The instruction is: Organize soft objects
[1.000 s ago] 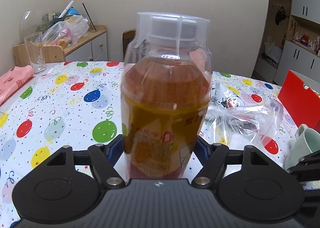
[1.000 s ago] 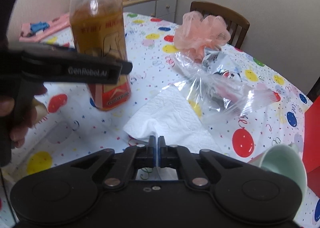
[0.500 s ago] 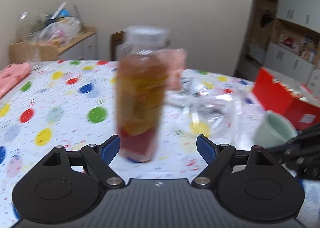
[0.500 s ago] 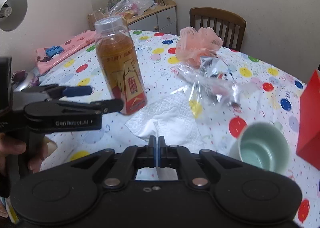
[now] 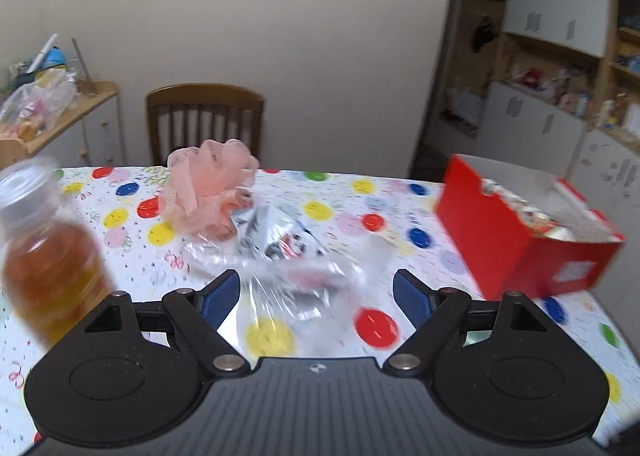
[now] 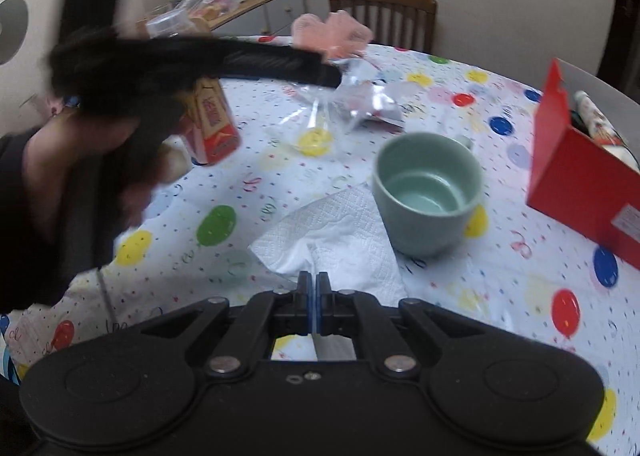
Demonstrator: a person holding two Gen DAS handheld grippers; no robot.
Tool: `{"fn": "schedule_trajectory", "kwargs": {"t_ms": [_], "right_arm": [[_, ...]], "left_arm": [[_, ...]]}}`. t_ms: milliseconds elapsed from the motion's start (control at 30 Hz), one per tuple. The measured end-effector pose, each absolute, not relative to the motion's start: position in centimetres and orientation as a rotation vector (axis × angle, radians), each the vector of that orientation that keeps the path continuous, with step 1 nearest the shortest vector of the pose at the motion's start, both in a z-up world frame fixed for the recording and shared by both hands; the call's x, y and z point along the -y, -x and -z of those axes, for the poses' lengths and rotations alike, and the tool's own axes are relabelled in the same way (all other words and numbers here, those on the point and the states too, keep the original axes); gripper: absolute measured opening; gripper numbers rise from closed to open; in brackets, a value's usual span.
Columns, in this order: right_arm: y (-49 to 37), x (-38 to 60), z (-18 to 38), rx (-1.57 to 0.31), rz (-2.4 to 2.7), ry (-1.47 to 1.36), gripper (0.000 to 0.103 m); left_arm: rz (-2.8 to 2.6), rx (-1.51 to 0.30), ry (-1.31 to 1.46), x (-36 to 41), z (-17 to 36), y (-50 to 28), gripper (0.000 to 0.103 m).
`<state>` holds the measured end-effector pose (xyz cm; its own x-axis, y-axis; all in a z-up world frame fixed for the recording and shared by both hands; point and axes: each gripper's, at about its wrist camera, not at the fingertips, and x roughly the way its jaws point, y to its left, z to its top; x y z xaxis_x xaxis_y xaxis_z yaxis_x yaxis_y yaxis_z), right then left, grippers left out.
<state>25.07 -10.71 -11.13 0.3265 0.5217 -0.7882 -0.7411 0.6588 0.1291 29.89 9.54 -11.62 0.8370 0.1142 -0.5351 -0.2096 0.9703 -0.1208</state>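
Note:
A pink mesh bath puff [image 5: 208,188] lies at the table's far side, against a clear plastic bag [image 5: 280,252] with packets inside. My left gripper [image 5: 316,288] hangs open above the near end of that bag, with nothing between its blue pads. The amber drink bottle [image 5: 48,248] stands off to its left, free. In the right wrist view my right gripper [image 6: 313,280] is shut on the corner of a white paper napkin [image 6: 332,240] that lies spread on the cloth. The left gripper [image 6: 240,64] shows there as a black blur in front of the bottle [image 6: 214,124] and the puff [image 6: 332,32].
A green mug [image 6: 428,192] stands just right of the napkin. A red open box [image 5: 520,240] with items inside sits at the table's right edge. A wooden chair [image 5: 204,116] is behind the table and a cluttered sideboard [image 5: 52,124] is at far left.
My left gripper let go of the bottle, backed off and swung right toward the plastic bag. My right gripper moved toward the mug, and the napkin came with it.

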Motion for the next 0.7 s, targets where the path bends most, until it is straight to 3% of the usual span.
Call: {"fn": "schedule_trajectory", "kwargs": {"t_ms": [500, 567, 633, 700], "right_arm": [[-25.6, 15.2, 12.2, -0.962, -0.765, 0.220, 0.002], [-25.8, 15.5, 12.3, -0.963, -0.762, 0.218, 0.002], [-25.9, 16.0, 12.3, -0.964, -0.755, 0.211, 0.002], [-26.3, 16.3, 12.4, -0.968, -0.747, 0.203, 0.002]], "left_arm": [[-0.561, -0.779, 0.334, -14.7, 16.3, -41.3, 0.081], [-0.568, -0.797, 0.367, -15.3, 17.3, -41.4, 0.063], [-0.565, -0.807, 0.406, -15.7, 18.0, -41.2, 0.060], [-0.555, -0.788, 0.450, -16.0, 18.3, -40.8, 0.048]]}}
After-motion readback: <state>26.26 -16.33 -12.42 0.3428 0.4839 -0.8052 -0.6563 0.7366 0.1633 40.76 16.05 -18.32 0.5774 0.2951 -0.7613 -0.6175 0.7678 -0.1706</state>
